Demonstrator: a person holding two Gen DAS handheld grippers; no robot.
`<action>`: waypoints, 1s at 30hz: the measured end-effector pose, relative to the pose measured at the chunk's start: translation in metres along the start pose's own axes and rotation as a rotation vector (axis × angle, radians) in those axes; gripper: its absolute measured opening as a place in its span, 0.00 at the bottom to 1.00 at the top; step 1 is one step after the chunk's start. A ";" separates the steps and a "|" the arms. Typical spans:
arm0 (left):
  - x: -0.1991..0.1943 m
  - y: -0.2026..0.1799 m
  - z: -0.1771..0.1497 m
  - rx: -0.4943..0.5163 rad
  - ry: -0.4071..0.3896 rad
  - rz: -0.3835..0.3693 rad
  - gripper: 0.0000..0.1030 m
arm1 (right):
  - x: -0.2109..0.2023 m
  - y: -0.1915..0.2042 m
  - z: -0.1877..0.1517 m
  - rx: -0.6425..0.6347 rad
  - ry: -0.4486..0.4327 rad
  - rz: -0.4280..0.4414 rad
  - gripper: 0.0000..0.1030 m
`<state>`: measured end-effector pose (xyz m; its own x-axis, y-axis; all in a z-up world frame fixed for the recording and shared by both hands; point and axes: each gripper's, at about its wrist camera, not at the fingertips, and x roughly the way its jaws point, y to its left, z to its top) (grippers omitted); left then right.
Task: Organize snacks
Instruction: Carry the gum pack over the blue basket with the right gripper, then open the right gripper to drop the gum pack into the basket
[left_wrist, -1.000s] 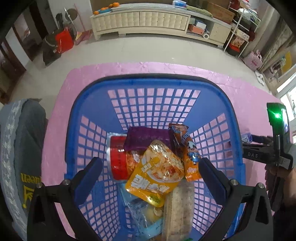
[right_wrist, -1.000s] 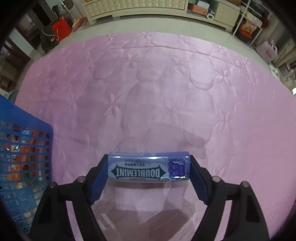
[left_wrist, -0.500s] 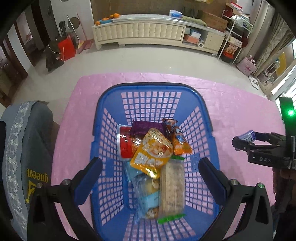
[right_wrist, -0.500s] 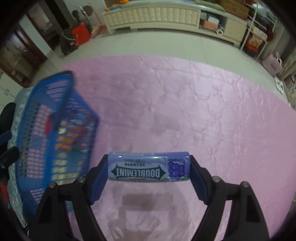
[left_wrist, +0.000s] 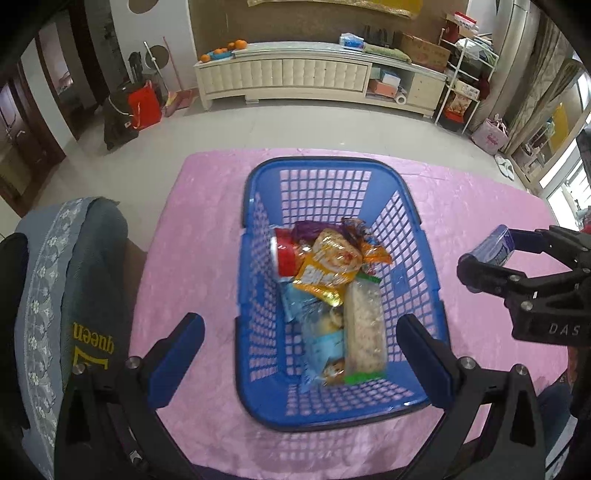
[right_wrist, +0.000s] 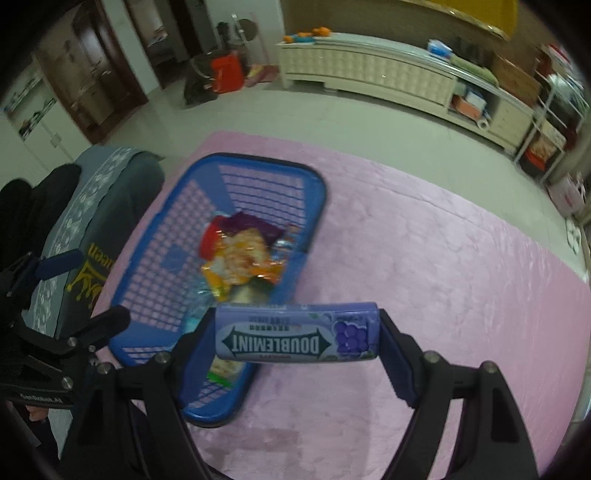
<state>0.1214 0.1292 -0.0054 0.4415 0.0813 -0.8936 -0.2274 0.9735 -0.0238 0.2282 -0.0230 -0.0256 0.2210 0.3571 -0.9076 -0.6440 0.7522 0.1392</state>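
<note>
R gripper (right_wrist: 295, 338): clamped on the gum pack (right_wrist: 296, 336), one finger at each end; pack sits crosswise btwn blue pads, label upside down to cam.
Gum pack: purple "DOUBLEMINT" w/ grape pic; held in air near the basket's right rim, above the pink cloth (right_wrist: 424, 266). Also seen from L cam (left_wrist: 495, 248), off the basket's right side, outside it.
L gripper (left_wrist: 301, 352): fingers spread wide, holding nothing; hangs above basket's near end, pads either side of it, no contact visible.
Basket (left_wrist: 255, 199): blue plastic, lattice walls, stands on cloth, upright.
Basket contents: red can (left_wrist: 286, 256) far left; purple pouch (left_wrist: 308, 229) behind; orange-yellow packet (left_wrist: 325, 271) on top of pile; small orange wrapper (left_wrist: 371, 249) to its right; long clear cracker pack (left_wrist: 364, 328) lengthwise at right; light blue bags (left_wrist: 321, 347) beside it at left.
Surroundings: grey cushion (left_wrist: 74, 280) w/ "queen" text left of table; white cabinet (left_wrist: 295, 77) on far wall.
</note>
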 end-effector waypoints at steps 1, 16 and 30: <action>-0.001 0.005 -0.004 -0.005 0.001 0.009 1.00 | 0.001 0.005 0.000 -0.009 0.003 0.007 0.81; 0.003 0.062 -0.033 -0.049 -0.001 0.067 1.00 | 0.050 0.092 0.001 -0.160 0.100 0.043 0.81; 0.028 0.116 -0.049 -0.159 0.042 0.028 1.00 | 0.101 0.119 0.008 -0.145 0.200 0.069 0.82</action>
<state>0.0651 0.2337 -0.0551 0.3969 0.0954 -0.9129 -0.3749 0.9247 -0.0664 0.1801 0.1074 -0.0977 0.0323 0.2775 -0.9602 -0.7539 0.6375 0.1588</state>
